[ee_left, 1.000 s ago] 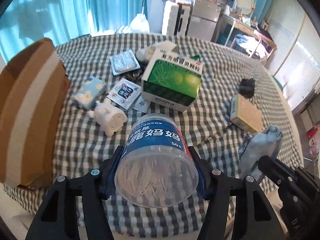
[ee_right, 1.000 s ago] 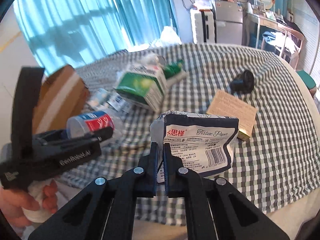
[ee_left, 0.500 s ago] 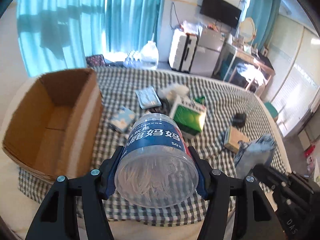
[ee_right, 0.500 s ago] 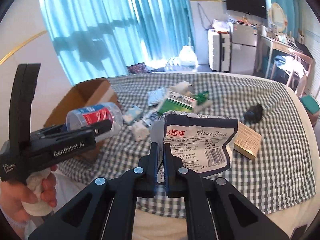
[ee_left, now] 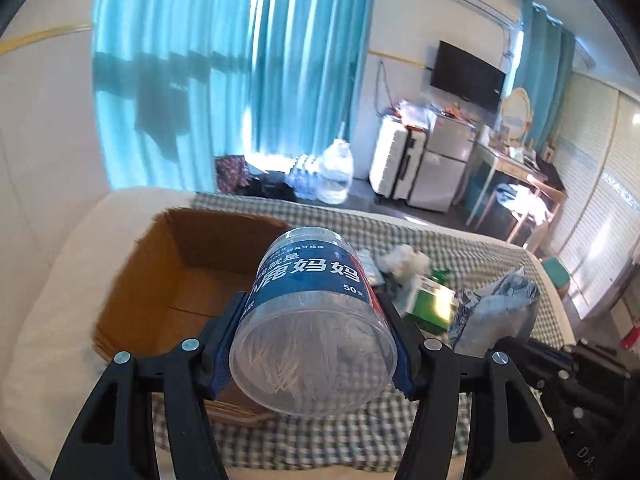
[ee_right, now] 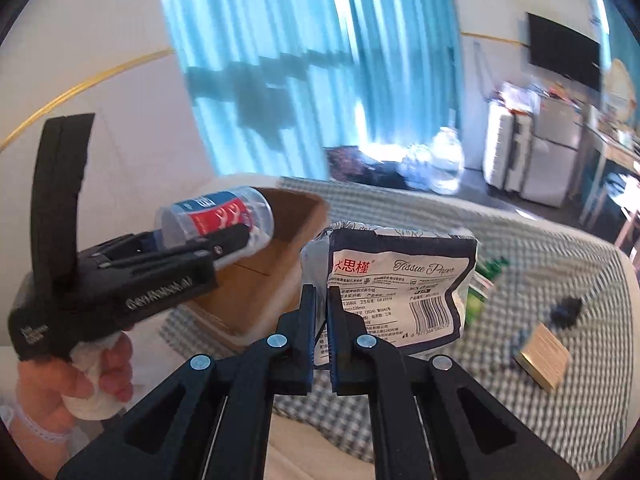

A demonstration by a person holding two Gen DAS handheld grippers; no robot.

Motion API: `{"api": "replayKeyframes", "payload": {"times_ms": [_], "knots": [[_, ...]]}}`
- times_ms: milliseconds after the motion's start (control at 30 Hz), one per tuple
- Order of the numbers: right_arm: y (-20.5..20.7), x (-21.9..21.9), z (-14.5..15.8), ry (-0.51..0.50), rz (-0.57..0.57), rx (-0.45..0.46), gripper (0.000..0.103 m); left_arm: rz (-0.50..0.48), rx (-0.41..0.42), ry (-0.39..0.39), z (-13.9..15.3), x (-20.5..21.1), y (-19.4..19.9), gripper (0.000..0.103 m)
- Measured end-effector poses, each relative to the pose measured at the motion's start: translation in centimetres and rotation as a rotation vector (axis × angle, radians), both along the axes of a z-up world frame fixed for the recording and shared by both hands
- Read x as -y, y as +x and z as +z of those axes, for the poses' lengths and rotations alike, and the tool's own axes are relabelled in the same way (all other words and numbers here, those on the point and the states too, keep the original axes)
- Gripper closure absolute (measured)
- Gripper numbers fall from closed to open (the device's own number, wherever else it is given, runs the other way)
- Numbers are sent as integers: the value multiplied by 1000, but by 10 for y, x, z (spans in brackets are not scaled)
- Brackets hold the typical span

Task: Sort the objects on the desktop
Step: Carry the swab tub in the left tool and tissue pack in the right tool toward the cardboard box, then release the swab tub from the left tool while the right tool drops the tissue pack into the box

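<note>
— What's in your left tool (ee_left: 316, 344)?

— A clear round jar (ee_left: 316, 320) with a blue label, packed with thin white sticks. My left tool is clamped on its sides, and the jar lies tilted, its clear bottom towards the camera. It hangs in the air over the near edge of the open cardboard box (ee_left: 176, 280), which sits at the left end of the worktop (ee_left: 460, 240) on the checked cloth.

— And the right one?

— My right tool (ee_right: 320, 316) is pressed together on the lower left corner of a tissue paper pack (ee_right: 396, 284), white and dark blue with a barcode. The pack stands up from the fingers, clear of the cloth, just to the right of the box.

— What lies on the worktop?

— A green carton (ee_left: 432, 304) and some crumpled white stuff (ee_left: 404, 260) behind the jar, blurred. From the right side I see a flat tan box (ee_right: 544, 354) and a small black thing (ee_right: 566, 308) near it
</note>
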State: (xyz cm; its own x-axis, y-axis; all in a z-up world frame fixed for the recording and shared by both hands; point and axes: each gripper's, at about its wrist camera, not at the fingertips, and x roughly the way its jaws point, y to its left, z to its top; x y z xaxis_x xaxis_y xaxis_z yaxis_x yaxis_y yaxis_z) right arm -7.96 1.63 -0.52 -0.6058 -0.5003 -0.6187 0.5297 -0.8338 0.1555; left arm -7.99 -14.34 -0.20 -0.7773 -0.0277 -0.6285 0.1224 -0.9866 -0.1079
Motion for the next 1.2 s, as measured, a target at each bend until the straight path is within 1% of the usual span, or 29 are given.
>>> {"api": "replayKeyframes", "payload": {"times_ms": [100, 167, 300, 400, 567, 733, 833, 900, 933, 967, 1000, 1033, 1067, 1100, 1200], "knots": [[-4, 31, 8, 5, 61, -21, 98, 51, 0, -8, 3, 25, 0, 40], [-9, 50, 9, -8, 100, -19, 98, 78, 5, -18, 2, 42, 1, 40], [-24, 87, 3, -22, 168, 15, 98, 137, 29, -17, -8, 77, 0, 40], [-32, 108, -6, -26, 212, 42, 98, 171, 55, -11, -20, 99, -4, 40], [-49, 138, -30, -28, 257, 104, 98, 206, 99, 3, -42, 124, -9, 40], [-66, 154, -53, -32, 269, 166, 96, 224, 141, 6, -62, 137, -15, 40], [-77, 163, -67, -25, 256, 206, 94, 224, 137, -5, -67, 139, -17, 40], [-83, 165, -70, -38, 258, 225, 94, 217, 128, -7, -66, 139, -16, 39], [-84, 165, -71, -51, 259, 235, 88, 217, 127, -11, -66, 140, -17, 38], [-86, 165, -71, -66, 260, 247, 79, 218, 130, -14, -66, 141, -17, 37], [-86, 164, -70, -76, 251, 251, 73, 221, 136, -13, -66, 144, -17, 32], [-86, 161, -68, -82, 234, 247, 63, 220, 138, -4, -66, 144, -17, 28], [-85, 159, -64, -84, 222, 238, 58, 220, 136, 8, -66, 145, -16, 26], [-83, 155, -60, -88, 208, 224, 57, 226, 131, 20, -65, 146, -12, 23], [-73, 139, -44, -114, 184, 174, 56, 248, 117, 19, -60, 144, -3, 13]]}}
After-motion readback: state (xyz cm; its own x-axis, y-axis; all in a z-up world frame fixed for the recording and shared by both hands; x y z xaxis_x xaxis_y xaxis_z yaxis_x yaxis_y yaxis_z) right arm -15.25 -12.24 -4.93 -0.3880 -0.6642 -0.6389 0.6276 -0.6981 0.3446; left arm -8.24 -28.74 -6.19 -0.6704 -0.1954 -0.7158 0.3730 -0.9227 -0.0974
